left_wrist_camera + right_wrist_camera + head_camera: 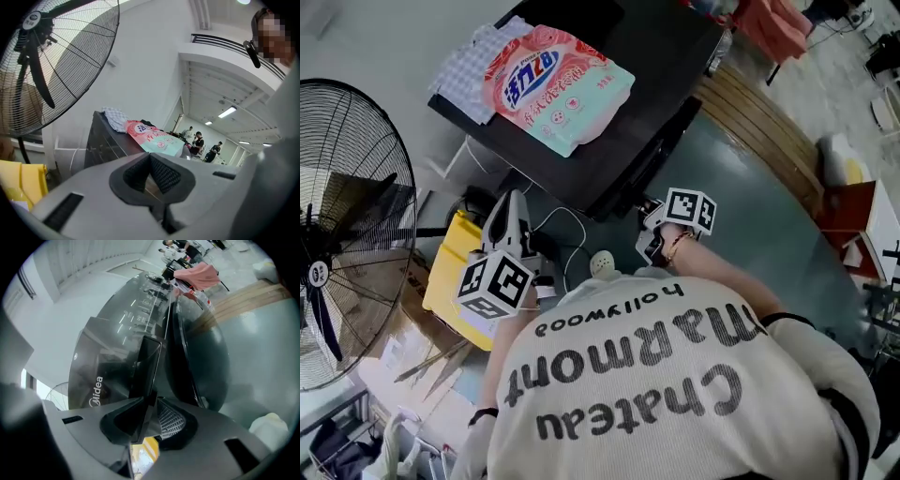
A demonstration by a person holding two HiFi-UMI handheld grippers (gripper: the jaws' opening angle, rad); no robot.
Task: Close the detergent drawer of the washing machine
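Between the right gripper's (151,405) fingers (171,420) (slightly apart) stands the detergent drawer (147,364).

Fan (342,234): left side cut off by the head view's edge.
Distant people (199,140): too small to tell apart.
Drawer (149,364): near end hidden by the right gripper (152,405).

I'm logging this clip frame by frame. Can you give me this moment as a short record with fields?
Washing machine: dark, detergent bag and cloth on top
Detergent drawer: sticks out, not yet closed
Right gripper: jaws apart, the drawer between them
Left gripper: shut, empty, near the fan
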